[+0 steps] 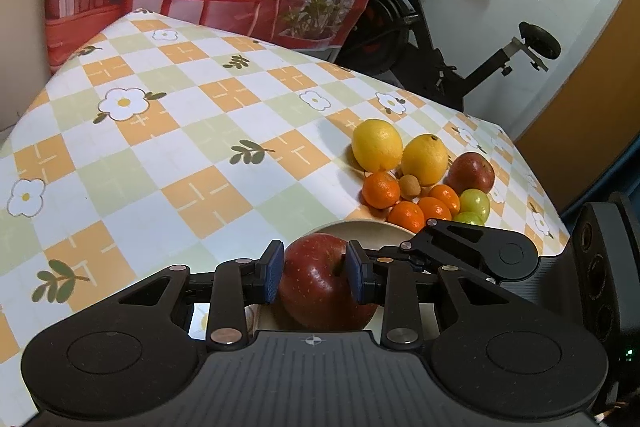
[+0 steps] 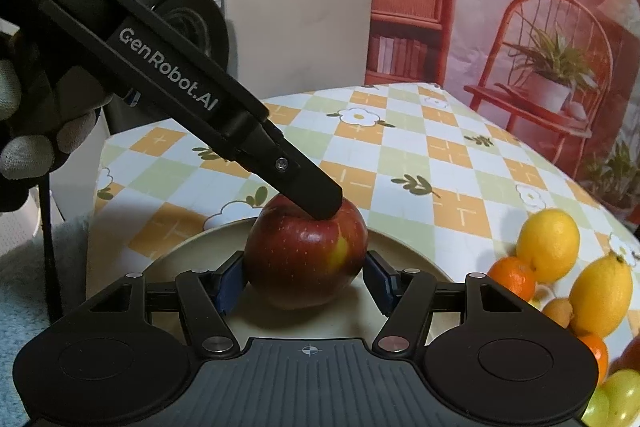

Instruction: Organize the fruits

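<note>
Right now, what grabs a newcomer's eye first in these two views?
The big red apple on the beige plate, front and centre, with both claws on it: the left claw pinching its top, the right claw clamping its sides. Next, the pile of lemons, tangerines and green fruit beyond the plate on the checkered tablecloth.

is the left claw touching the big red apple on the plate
Touching: the right wrist view shows the left claw tip pressed onto the top of the big red apple.
</note>
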Demonstrator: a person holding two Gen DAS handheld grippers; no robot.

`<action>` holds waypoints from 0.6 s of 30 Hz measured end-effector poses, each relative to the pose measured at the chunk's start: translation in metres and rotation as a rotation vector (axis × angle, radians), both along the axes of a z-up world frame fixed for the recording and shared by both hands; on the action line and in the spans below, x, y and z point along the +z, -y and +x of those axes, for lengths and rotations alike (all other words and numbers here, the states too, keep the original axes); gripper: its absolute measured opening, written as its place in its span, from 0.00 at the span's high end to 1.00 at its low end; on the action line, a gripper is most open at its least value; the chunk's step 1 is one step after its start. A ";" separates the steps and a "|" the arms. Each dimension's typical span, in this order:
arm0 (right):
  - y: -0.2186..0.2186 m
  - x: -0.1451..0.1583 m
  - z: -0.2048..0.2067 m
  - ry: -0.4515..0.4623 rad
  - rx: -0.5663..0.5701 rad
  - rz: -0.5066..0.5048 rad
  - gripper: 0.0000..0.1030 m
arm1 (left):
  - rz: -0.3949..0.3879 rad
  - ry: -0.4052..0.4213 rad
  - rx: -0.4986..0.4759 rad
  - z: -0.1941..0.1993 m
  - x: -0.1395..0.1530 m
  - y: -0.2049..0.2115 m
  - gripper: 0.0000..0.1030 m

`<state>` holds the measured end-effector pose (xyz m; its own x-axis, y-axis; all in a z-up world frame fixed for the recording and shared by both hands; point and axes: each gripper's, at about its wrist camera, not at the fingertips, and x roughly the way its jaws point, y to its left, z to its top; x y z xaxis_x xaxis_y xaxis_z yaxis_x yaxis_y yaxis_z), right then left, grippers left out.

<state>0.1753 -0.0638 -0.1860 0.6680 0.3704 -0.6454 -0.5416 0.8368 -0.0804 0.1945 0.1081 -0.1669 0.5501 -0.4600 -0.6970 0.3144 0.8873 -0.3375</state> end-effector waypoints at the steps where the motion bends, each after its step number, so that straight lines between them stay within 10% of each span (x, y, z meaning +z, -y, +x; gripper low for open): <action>1: -0.002 0.000 0.001 0.004 0.004 -0.008 0.43 | 0.002 0.002 0.005 0.000 0.000 0.000 0.66; 18: 0.015 0.005 -0.008 0.011 -0.028 -0.005 0.40 | 0.090 0.042 0.044 -0.001 0.002 -0.003 0.59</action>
